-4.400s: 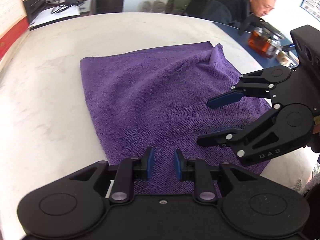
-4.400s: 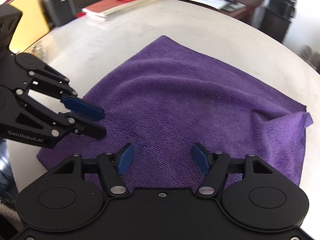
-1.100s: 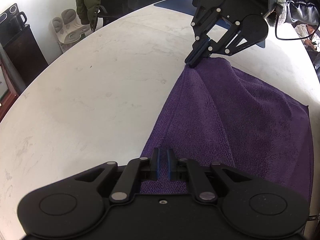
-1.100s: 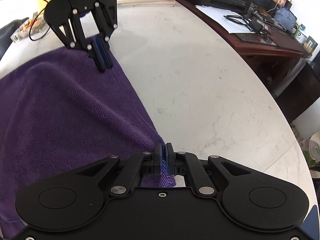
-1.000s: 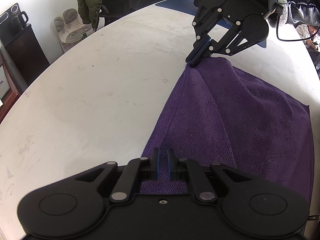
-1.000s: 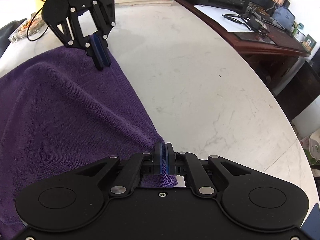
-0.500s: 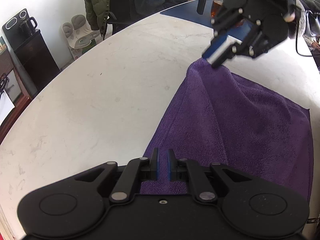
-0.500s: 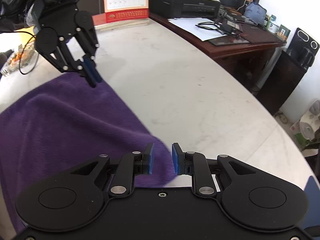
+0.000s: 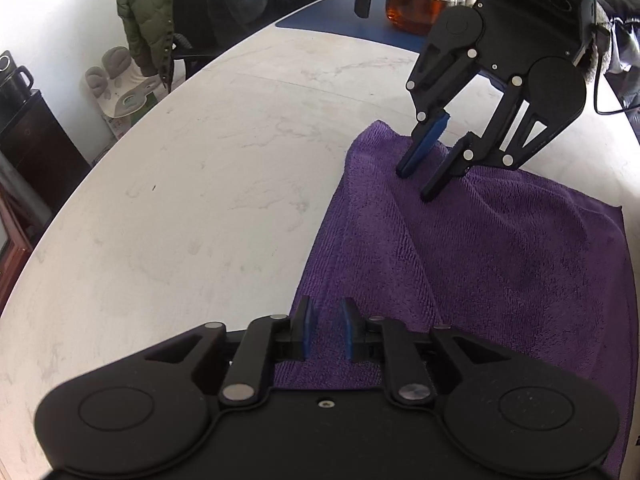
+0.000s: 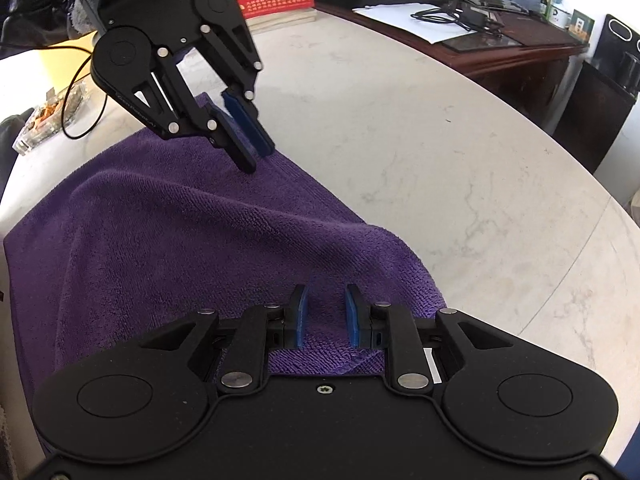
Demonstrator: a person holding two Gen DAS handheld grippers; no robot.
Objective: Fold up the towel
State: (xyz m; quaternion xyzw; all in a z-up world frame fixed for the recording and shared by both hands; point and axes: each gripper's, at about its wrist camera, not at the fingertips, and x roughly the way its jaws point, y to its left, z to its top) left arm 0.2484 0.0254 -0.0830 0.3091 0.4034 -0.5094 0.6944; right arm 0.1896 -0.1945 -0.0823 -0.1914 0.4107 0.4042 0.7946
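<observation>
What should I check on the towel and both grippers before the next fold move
1. Left gripper let go: ok, its jaws are opening, pads clear of the purple towel.
2. Right gripper let go: ok, fingers apart, cloth loose between them.
3. Towel on the white table: ok.
4. Folded layer lying flat: not ok, a raised ridge runs across it.
5. Edges lined up underneath: cannot tell.
6. Glass teapot clear of towel: ok.
</observation>
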